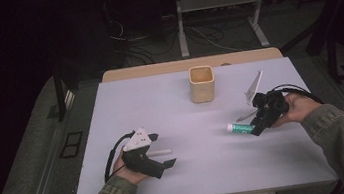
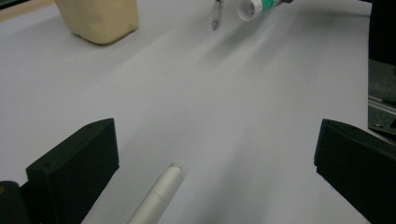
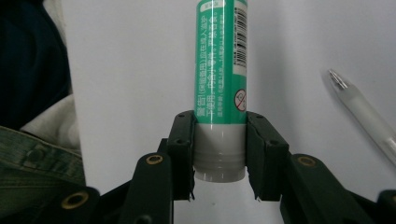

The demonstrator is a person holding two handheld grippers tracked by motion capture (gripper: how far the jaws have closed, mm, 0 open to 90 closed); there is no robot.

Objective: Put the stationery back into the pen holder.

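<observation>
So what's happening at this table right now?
A person works at a white table with a hand-held gripper in each hand. The right gripper is shut on a green glue stick, with a clear pen lying beside it. The left gripper rests open, its jaws either side of a white pen on the table. A beige cup stands farther back.

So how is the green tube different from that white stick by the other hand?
The green tube is clamped at its grey end between the right gripper jaws; the white stick lies free on the table between the open jaws of the left gripper. The tube is thicker, green with printed text and a white cap; the stick is slim, plain and white. Both are long, round shapes.
</observation>
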